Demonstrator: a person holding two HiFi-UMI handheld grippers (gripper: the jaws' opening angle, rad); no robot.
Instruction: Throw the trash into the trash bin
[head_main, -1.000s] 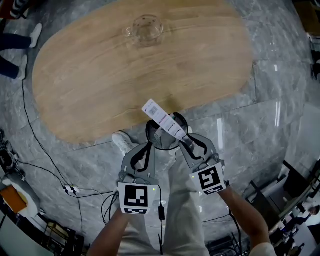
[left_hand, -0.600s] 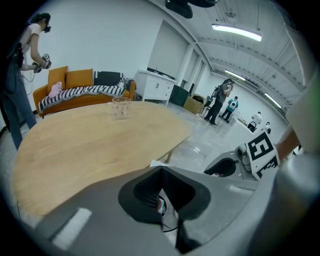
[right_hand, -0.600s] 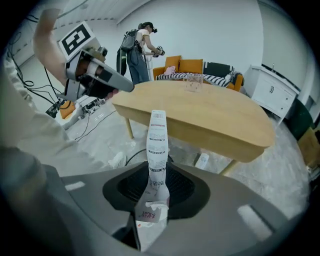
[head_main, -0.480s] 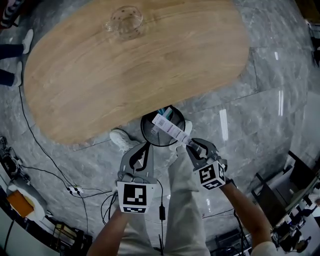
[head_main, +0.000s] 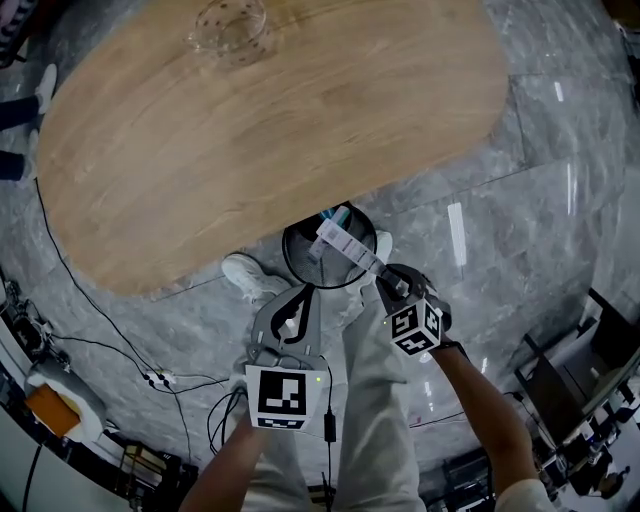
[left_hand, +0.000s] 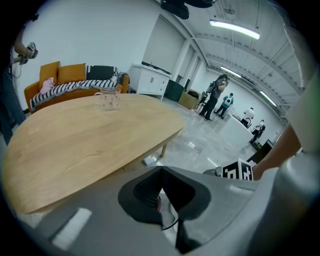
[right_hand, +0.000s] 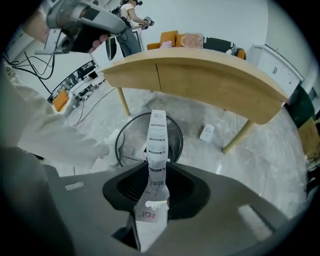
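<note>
Looking down, the head view shows one right gripper (head_main: 392, 287) holding one long white packet (head_main: 343, 245) over one black bin (head_main: 288, 262) by one wooden table (head_main: 250, 150). Left gripper view: the left gripper (left_hand: 162, 172) has its jaws seemingly pressed together, empty. Right gripper view: jaws pinch the packet's lower end.

Open-plan lounge (sofa (left_hand: 70, 75), marble floor (head_main: 560, 250))

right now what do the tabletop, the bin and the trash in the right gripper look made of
Tabletop: pale wood or veneer, matte, grain lines. Bin: dark, probably metal mesh, wall looks see-through. Trash: thin printed sachet, paper or plastic film.
</note>
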